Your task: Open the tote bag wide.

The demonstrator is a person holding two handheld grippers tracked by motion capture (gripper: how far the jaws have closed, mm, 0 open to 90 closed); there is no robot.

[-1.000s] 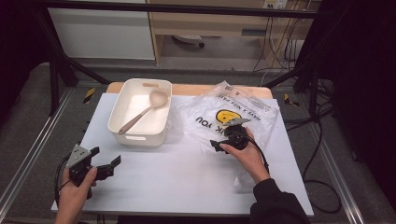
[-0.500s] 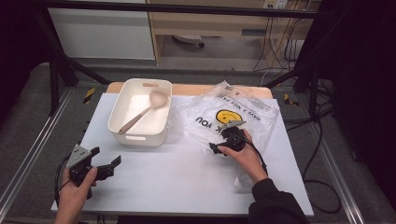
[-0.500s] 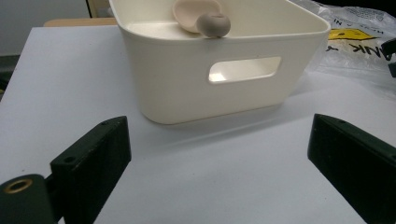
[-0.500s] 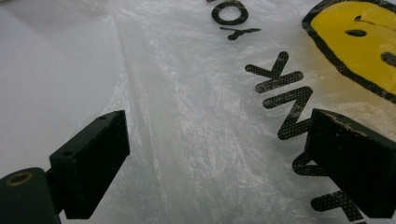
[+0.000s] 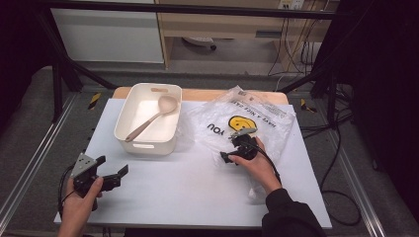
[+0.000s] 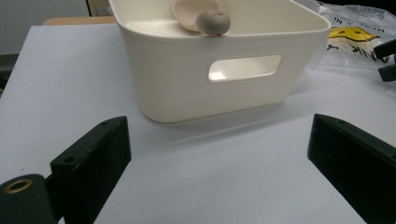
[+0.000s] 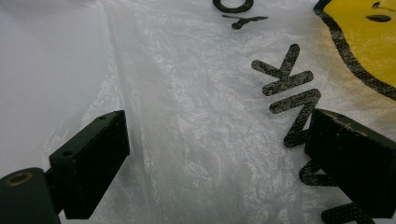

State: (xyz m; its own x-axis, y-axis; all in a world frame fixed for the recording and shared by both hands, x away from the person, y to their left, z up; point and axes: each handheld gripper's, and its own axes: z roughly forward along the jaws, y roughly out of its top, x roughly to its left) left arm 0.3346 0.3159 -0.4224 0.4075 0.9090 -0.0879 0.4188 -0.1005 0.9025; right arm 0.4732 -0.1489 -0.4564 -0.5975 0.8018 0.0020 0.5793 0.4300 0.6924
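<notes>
My right tongs [image 5: 226,157] have slid a little toward me and to the left over the past second, from the printed middle of the clear plastic bag [image 5: 257,118] to its near-left edge, and they now hang just over that edge with the jaws spread wide and nothing between them. I read that as lining up to pinch the film at the rim, with the grip itself not yet made. My left tongs [image 5: 118,175] have not moved: they rest low over the near-left of the white tabletop [image 5: 197,197], jaws also wide apart and empty, aimed at the cream plastic bin [image 5: 148,143]. The bag lies flat on the right half of the tabletop, just beside the bin, smiley print and lettering facing up. The right gripper view gives me what the high view cannot: the crinkled film [image 7: 196,140] passing under and between the jaws, a raised fold running near the left jaw, and the black letters close by the right one. The left gripper view shows the bin's handle slot [image 6: 244,68] and the wooden spoon [image 6: 205,16] with its handle end propped on the rim, while the high view shows that spoon lying diagonally inside.
</notes>
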